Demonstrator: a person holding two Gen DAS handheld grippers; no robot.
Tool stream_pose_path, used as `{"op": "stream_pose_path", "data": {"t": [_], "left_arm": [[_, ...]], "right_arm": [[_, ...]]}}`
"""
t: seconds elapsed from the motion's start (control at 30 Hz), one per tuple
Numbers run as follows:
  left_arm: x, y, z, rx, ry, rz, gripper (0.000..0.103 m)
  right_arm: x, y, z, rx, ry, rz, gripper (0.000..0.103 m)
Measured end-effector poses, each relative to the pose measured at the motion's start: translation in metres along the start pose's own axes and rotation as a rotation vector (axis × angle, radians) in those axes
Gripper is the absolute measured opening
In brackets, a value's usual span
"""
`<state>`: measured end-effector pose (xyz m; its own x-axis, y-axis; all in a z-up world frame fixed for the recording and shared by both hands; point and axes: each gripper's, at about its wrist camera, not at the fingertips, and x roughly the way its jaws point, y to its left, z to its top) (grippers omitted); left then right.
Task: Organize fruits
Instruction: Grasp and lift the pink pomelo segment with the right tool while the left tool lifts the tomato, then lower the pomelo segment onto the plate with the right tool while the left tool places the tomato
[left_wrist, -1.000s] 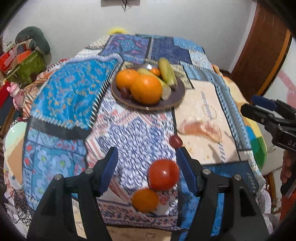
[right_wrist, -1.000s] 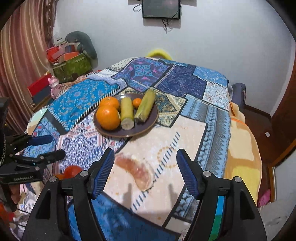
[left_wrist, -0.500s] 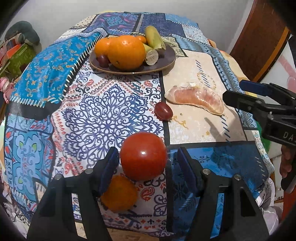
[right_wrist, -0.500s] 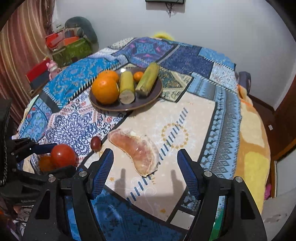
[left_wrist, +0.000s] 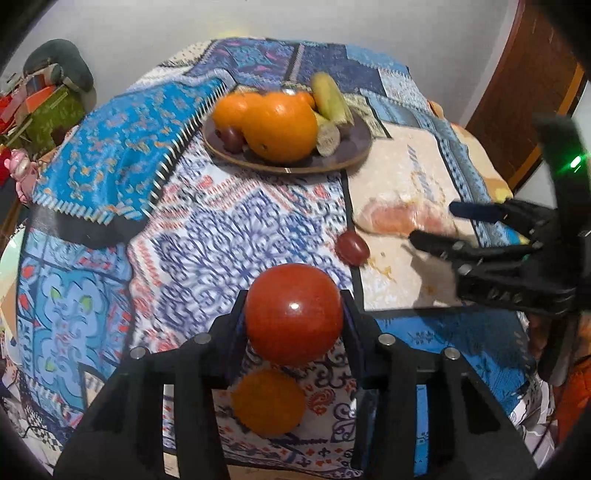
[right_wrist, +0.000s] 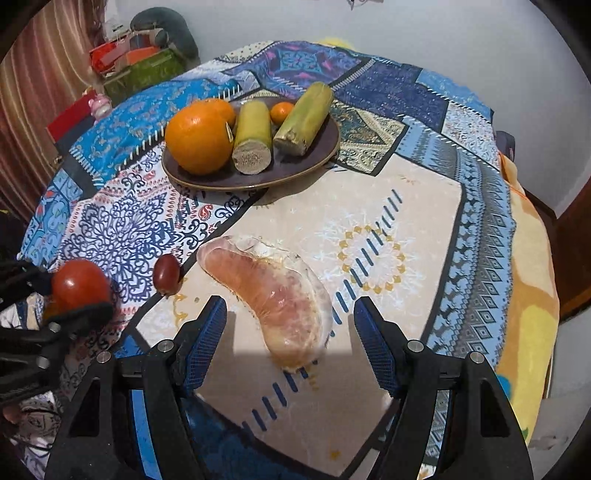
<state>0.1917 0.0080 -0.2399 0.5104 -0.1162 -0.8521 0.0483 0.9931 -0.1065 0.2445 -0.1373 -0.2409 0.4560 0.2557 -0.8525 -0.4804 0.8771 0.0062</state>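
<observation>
My left gripper (left_wrist: 293, 310) is shut on a red tomato (left_wrist: 293, 314) and holds it above the cloth; the tomato also shows in the right wrist view (right_wrist: 79, 282). A small orange (left_wrist: 267, 402) lies just below it. A small dark red fruit (left_wrist: 352, 248) lies beside a peeled pomelo segment (right_wrist: 273, 295). My right gripper (right_wrist: 290, 328) is open, its fingers either side of the near end of the segment. A dark plate (right_wrist: 317, 158) farther back holds oranges (right_wrist: 197, 138) and two sugarcane pieces (right_wrist: 253, 138).
The round table is covered with a blue patchwork cloth (left_wrist: 110, 155). Its front edge is close below both grippers. Boxes and clutter (right_wrist: 136, 70) stand at the back left, a wooden door (left_wrist: 524, 85) at the right.
My left gripper has shut on the tomato and lifted it slightly. My right gripper has moved forward and down until its fingers flank the pomelo segment.
</observation>
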Motion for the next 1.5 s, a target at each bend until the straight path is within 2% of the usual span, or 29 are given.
{"op": "stream_pose_path", "data": {"t": [0.13,0.23,0.37,0.43,0.5,0.57,0.77,1.07,1.2,1.5], "left_arm": [[-0.008,0.01,0.01,-0.017,-0.03,0.009,0.046],[-0.012,0.017,0.014,-0.032,-0.044,0.012,0.046],[-0.011,0.022,0.019,-0.046,-0.05,0.016,0.046],[-0.01,0.024,0.019,-0.053,-0.051,0.016,0.046],[-0.008,0.024,0.019,-0.061,-0.046,0.011,0.046],[-0.006,0.021,0.018,-0.058,-0.041,0.008,0.046],[-0.007,0.016,0.018,-0.039,-0.049,0.008,0.046],[-0.018,0.018,0.029,-0.049,-0.087,0.008,0.046],[-0.022,0.018,0.038,-0.047,-0.109,0.01,0.046],[-0.027,0.017,0.06,-0.036,-0.155,0.012,0.046]], "right_arm": [[0.014,0.007,0.004,-0.038,0.034,-0.006,0.068],[0.021,0.008,0.008,-0.037,0.032,0.001,0.076],[0.027,0.006,0.013,-0.015,0.024,0.022,0.078],[0.027,0.006,0.013,-0.019,0.015,0.023,0.074],[0.025,0.009,0.014,-0.024,0.008,0.022,0.059],[0.024,0.01,0.015,-0.025,0.003,0.012,0.05],[0.018,0.004,0.011,0.004,-0.013,0.012,0.042],[0.003,-0.01,0.006,0.064,-0.047,0.009,0.034],[-0.005,-0.015,0.009,0.079,-0.072,0.02,0.025],[-0.019,-0.016,0.022,0.077,-0.138,0.008,0.022]]}}
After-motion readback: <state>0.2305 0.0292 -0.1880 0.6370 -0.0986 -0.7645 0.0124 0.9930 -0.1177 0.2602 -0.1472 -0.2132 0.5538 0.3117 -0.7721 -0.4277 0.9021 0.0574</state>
